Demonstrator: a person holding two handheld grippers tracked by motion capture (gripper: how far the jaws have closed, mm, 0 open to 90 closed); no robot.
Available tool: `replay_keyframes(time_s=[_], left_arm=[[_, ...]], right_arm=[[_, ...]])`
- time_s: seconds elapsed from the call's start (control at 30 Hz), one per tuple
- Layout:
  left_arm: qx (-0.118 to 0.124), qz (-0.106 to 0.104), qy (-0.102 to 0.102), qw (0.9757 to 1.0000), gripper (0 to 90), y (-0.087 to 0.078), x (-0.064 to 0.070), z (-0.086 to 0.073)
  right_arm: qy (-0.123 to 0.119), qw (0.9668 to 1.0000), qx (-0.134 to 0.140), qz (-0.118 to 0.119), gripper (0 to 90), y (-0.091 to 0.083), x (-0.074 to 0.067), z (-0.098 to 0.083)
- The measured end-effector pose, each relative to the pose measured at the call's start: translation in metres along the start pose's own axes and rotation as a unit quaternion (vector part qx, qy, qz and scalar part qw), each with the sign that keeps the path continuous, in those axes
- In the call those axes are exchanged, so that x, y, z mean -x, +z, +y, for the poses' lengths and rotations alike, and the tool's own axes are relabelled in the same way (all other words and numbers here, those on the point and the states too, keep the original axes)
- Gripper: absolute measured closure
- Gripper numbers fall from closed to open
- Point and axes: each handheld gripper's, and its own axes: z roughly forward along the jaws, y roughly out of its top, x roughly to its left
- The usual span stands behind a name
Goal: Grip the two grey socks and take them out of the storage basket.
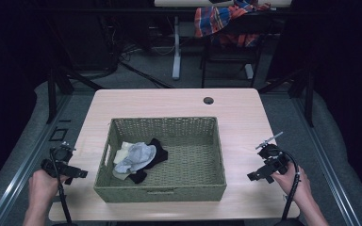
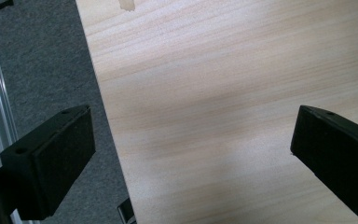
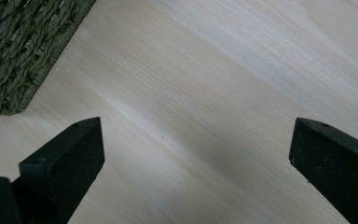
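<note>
The bench [image 1: 179, 101] carries everything, its bare wood reaching out at 9 and 3 o'clock where the hands wait. At its middle sits a green woven basket [image 1: 160, 160], set square to the person so that both sides can be reached alike; its near wall has a handle slot, and one corner shows at 10 o'clock in the right gripper view. Inside, pushed toward the basket's 9 o'clock wall, lies a small heap of clothes [image 1: 136, 160]: pale grey and cream pieces on top of black ones, loosely bunched, which is likely why they sit as one lump, not flat. The left claw [image 1: 75, 173] hovers at 9 o'clock of the basket, over the bench's edge, jaws spread wide with nothing between them. The right claw [image 1: 257, 175] hangs at 3 o'clock of the basket, just beside its corner, jaws likewise wide apart and empty. Both look poised either side for a reach into the basket, the left being the nearer to the heap.
</note>
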Motion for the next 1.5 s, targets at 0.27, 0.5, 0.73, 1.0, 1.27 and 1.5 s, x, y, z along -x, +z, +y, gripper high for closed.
replay_keyframes(time_s=[0.27, 0.5, 0.73, 1.0, 1.27, 1.5], left_arm=[[0.002, -0.001, 0.004, 1.0000, 0.3, 0.000, 0.002, 0.001], [0.002, 0.001, 0.002, 1.0000, 0.3, 0.000, 0.000, 0.000], [-0.004, 0.003, 0.008, 1.0000, 0.3, 0.000, 0.001, 0.002], [-0.002, 0.010, 0.003, 0.9999, 0.3, -0.006, 0.002, 0.004], [0.014, 0.011, -0.013, 0.9998, 0.2, -0.031, 0.004, 0.007], [0.028, 0.010, -0.009, 0.9995, 0.2, -0.053, 0.012, 0.014]], right_arm=[[-0.011, 0.9999, -0.003, -0.003, 3.2, -0.001, 0.000, 0.001], [0.003, 0.9999, 0.007, 0.009, 3.0, 0.002, -0.002, 0.001], [0.011, 0.9998, 0.012, 0.008, 3.0, 0.004, -0.002, 0.000], [-0.012, 0.9999, -0.012, 0.005, 3.0, 0.003, 0.000, 0.002], [-0.017, 0.9998, -0.010, 0.008, 3.0, 0.004, -0.002, 0.007], [-0.019, 0.9997, -0.016, 0.004, 3.5, 0.005, -0.001, 0.007]])
